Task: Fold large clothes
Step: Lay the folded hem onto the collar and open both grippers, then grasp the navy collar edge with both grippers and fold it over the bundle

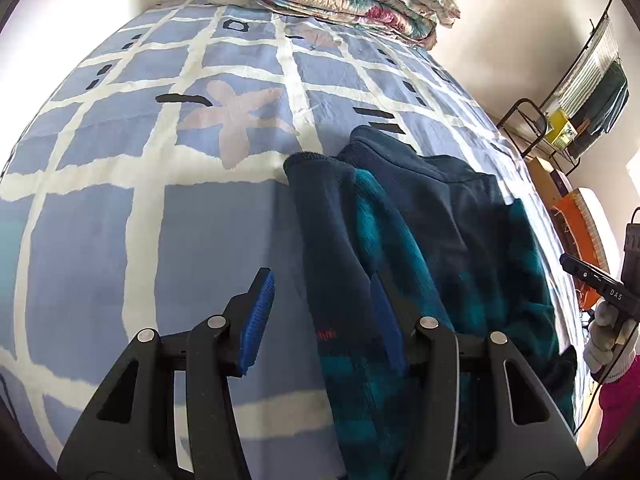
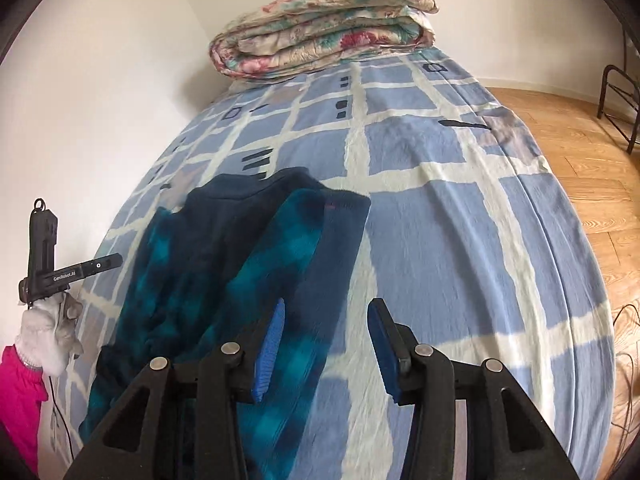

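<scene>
The dark navy and teal plaid fleece garment (image 1: 420, 240) lies on the blue-and-white checked bedsheet (image 1: 120, 240), folded into a long narrow shape whose long axis runs away from both tongs toward the folded floral quilt (image 2: 324, 24) at the far end of the bed; its navy collar end points that way, and a navy-cuffed sleeve lies along its length. Seen from the left gripper (image 1: 322, 316), the garment sits ahead and to the right, its near edge passing under the right-hand blue pad, while bare sheet fills the left. That gripper's jaws stand partly apart and nothing is pinched between them. To its right, a white-gloved hand (image 1: 604, 340) with a pink sleeve holds the other tool, marked "DAS". From the right gripper (image 2: 326, 340), the garment lies ahead and to the left, under the left-hand pad; its jaws are likewise moderately apart and empty. The tool at far left reads "GenRobot.AI". A small red mark on the cuff is unreadable.
</scene>
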Motion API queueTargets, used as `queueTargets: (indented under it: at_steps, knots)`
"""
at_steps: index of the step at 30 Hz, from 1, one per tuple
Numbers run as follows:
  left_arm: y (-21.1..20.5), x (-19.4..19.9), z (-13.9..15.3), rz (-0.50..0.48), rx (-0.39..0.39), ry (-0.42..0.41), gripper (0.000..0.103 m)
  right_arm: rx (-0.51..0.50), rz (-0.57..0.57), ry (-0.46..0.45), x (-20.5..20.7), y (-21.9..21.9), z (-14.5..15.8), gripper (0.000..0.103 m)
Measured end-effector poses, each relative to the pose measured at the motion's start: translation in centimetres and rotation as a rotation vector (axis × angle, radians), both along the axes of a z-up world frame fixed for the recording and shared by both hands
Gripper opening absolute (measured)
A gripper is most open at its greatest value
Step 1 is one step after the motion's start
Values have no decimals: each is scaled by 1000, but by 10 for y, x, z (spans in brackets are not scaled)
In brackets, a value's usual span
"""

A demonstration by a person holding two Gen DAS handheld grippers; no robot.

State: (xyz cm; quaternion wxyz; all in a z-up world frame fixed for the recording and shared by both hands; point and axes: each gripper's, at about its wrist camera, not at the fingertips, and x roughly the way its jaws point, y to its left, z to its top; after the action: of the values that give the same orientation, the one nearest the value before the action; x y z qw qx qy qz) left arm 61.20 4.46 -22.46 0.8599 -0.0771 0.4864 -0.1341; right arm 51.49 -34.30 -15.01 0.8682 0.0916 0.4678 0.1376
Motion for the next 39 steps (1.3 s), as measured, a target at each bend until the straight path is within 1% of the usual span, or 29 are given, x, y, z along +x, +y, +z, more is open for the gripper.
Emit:
queueTargets:
  at_steps: [6, 7, 9, 10, 12, 15, 17, 18, 19, 21, 22, 24, 25, 27, 31, 35, 39]
  knots:
    - [-7, 41, -25, 18, 21, 28, 51, 20, -44, 31, 49, 5, -29, 46]
    - [-10, 46, -29, 25, 29, 30, 51, 17, -48, 31, 54, 6, -32, 46]
    - [-18, 53, -37, 7, 42, 29, 51, 0, -44, 31, 65, 12, -38, 46]
    - [-25, 57, -40, -4, 70, 27, 51, -11, -39, 32, 69, 15, -40, 46]
    - [-34, 62, -44, -24, 98, 12, 51, -40, -30, 32, 77, 22, -44, 46]
    - [-36, 66, -45, -31, 98, -11, 51, -34, -18, 34, 88, 29, -49, 46]
    - [-37, 68, -46, -26, 98, -23, 41, -22, -12, 38, 91, 32, -53, 46]
    - [-38, 68, -46, -20, 102, -30, 29, -25, -11, 26, 91, 34, -53, 47]
    - [-39, 68, -46, -19, 100, -34, 19, -25, -6, 22, 91, 35, -53, 41]
    - [-44, 65, -43, -30, 115, -61, 7, -18, 5, 16, 91, 36, -52, 26]
    - [-48, 63, -41, -34, 134, -76, 6, -11, 9, 11, 90, 35, -50, 16]
    - [-51, 59, -35, -38, 141, -101, 5, -24, 20, -11, 87, 37, -43, 12]
    - [-51, 56, -30, -36, 129, -112, 4, -37, 26, -32, 84, 38, -38, 11]
    - [-50, 49, -19, -27, 107, -137, 4, -46, 24, -66, 78, 39, -25, 10]
    - [-53, 30, 9, -34, 82, -176, 4, -12, 6, -105, 67, 34, 0, 10]
    - [-60, 1, 40, -50, 75, -227, 4, 11, 13, -143, 48, 32, 28, 10]
    - [-64, -41, 71, -66, 37, -274, 4, 26, 40, -191, 15, 30, 65, 9]
